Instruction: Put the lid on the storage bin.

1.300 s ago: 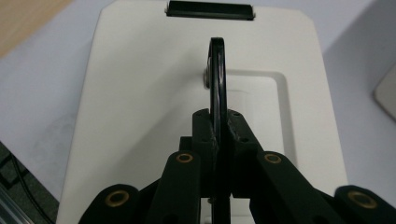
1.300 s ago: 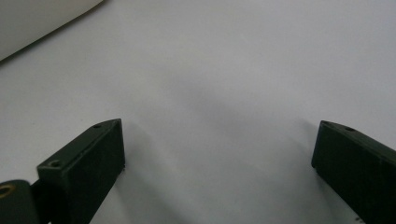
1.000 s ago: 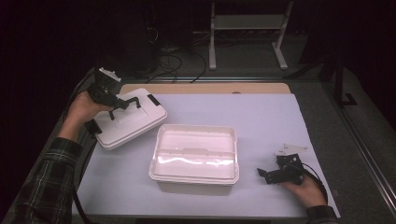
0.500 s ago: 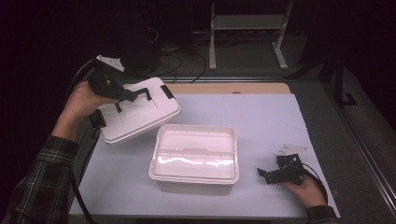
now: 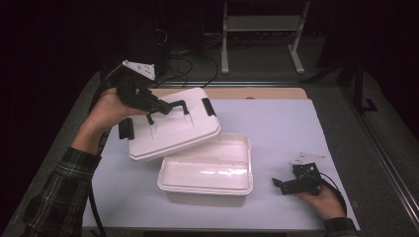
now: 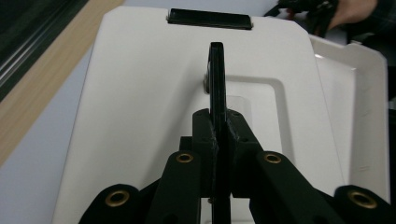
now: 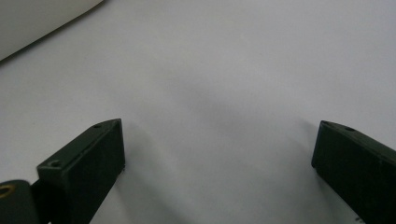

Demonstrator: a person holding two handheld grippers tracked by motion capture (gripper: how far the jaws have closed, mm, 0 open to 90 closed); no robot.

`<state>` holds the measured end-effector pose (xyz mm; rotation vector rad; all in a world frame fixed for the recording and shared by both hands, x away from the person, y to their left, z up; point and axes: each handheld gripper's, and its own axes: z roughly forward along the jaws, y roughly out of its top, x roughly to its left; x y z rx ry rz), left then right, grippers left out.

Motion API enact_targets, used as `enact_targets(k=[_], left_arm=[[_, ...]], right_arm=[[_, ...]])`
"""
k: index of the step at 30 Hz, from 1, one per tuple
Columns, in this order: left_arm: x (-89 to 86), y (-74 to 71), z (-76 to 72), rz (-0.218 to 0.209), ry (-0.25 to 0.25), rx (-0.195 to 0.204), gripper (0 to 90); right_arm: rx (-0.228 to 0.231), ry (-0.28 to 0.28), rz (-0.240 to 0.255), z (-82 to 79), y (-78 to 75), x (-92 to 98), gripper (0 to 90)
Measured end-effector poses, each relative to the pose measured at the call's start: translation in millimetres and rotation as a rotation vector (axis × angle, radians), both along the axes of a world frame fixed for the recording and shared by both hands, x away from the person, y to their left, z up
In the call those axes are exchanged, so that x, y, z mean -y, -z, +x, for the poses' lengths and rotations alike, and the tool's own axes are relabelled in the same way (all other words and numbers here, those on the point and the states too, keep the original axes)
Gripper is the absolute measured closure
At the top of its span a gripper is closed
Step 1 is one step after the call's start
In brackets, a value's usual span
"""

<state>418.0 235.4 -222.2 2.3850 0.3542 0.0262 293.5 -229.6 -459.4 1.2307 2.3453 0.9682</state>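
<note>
Left gripper clenching the lid's thin black handle, lid tilting over the box: probably swinging, snagging the near-left rim. Right gripper released, resting on the table.

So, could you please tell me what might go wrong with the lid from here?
1. The left gripper holds the lid only by its thin black handle, and the lid hangs tilted, so it might swing or slip.
2. Its lower edge sits close above the open box; it could catch the rim and shove the box.
3. The right gripper rests open on the table, so nothing steadies the box.
</note>
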Motion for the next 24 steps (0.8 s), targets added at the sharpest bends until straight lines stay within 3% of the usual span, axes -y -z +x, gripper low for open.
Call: enact_targets(k=[3,15,24], left_arm=[[19.5,3.6,-6.7,0.006,0.067,-0.011,83.8],[74.1,22.7,-24.4,0.007,0.232,-0.063,83.9],[96.8,36.7,-36.7,0.014,0.321,-0.090,83.8]], right_arm=[[0.000,0.000,0.000,0.0,0.0,0.0,2.2],[0.000,0.000,0.000,-0.1,0.0,0.0,2.2],[0.003,-0.001,-0.002,-0.1,0.1,-0.1,2.2]])
